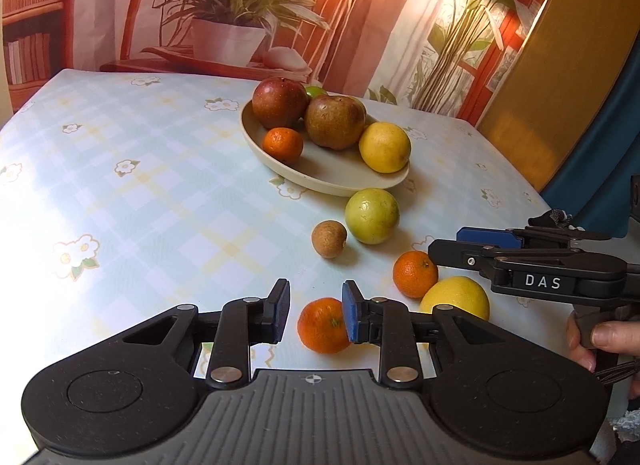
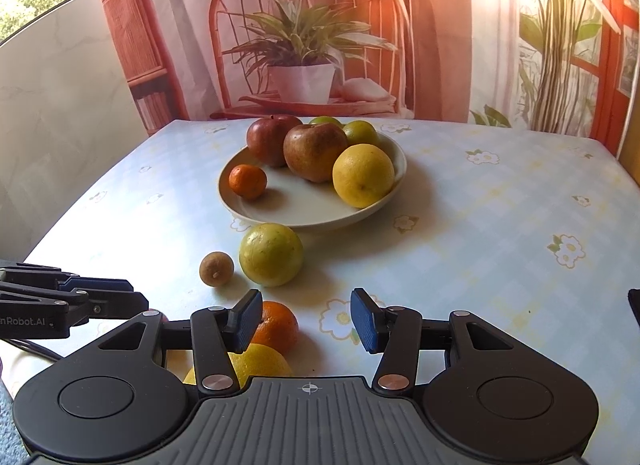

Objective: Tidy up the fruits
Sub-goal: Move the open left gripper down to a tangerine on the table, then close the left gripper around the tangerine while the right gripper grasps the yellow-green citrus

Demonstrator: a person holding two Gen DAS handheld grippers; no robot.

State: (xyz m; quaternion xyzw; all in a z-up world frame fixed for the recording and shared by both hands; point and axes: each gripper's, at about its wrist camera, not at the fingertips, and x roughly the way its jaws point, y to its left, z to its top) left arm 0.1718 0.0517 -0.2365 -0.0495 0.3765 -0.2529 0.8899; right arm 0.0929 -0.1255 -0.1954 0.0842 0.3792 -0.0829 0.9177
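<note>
A cream plate (image 1: pixel 344 181) (image 2: pixel 296 211) holds two red apples, a tangerine, a yellow citrus and green fruits. On the cloth lie a green-yellow fruit (image 1: pixel 372 216) (image 2: pixel 271 254), a small brown fruit (image 1: pixel 329 238) (image 2: pixel 216 268), a tangerine (image 1: pixel 415 274) (image 2: pixel 276 325) and a yellow citrus (image 1: pixel 456 299) (image 2: pixel 260 363). My left gripper (image 1: pixel 316 311) is open above another tangerine (image 1: pixel 322 325), which lies partly behind its right pad. My right gripper (image 2: pixel 306 321) is open and empty, the tangerine behind its left finger.
The table has a pale checked cloth with flowers (image 1: pixel 120 185) (image 2: pixel 500 225). A printed backdrop of a chair and plants hangs behind it. The right gripper shows in the left wrist view (image 1: pixel 448 247), the left one in the right wrist view (image 2: pixel 136 297).
</note>
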